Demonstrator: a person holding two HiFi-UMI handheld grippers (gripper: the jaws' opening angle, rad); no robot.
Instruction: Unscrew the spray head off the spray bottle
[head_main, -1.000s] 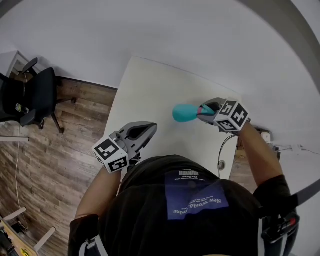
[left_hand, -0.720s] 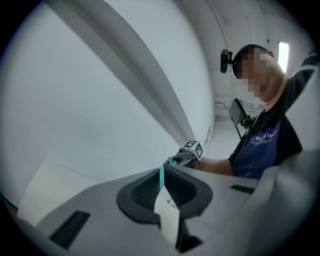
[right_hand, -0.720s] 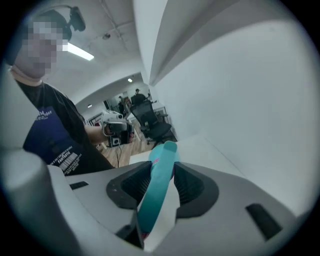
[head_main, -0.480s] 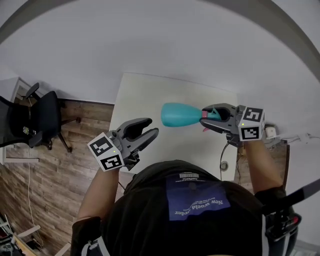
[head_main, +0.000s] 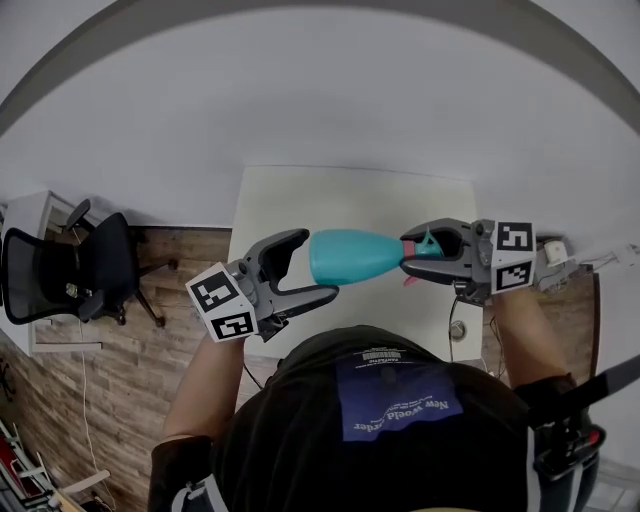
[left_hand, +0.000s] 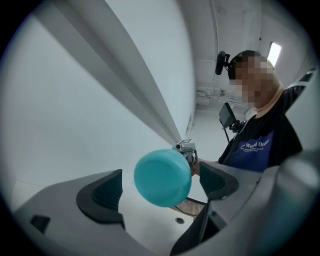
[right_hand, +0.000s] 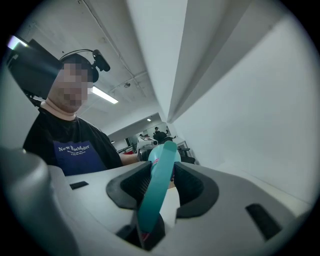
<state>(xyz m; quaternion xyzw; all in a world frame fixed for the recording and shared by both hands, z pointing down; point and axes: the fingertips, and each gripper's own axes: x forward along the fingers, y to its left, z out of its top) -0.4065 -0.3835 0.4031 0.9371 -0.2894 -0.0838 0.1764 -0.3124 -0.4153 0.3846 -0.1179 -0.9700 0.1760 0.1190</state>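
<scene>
Teal spray bottle (head_main: 355, 256) is held sideways in the air above the tabletop's (head_main: 350, 195) near edge. Right gripper (head_main: 418, 256) is clamped on the spray head (head_main: 430, 246); the right gripper view shows its pads pressing the teal trigger. Left gripper (head_main: 314, 266) jaws are opening round the bottle's base; the left gripper view shows gaps on both sides. Office chair (head_main: 60, 275) stands on the wood floor (head_main: 150, 350) off the left edge. The person's torso hides the near edge.

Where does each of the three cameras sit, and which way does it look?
Head view: on the person's head, looking down at the table; both forearms show.
Left gripper view: on the left gripper, facing the spray bottle's base between its opening jaws, untouched; torso behind.
Right gripper view: on the right gripper, looking along jaws shut on the spray head; torso left.
Shared: both gripper views show the bottle and the person's torso.
</scene>
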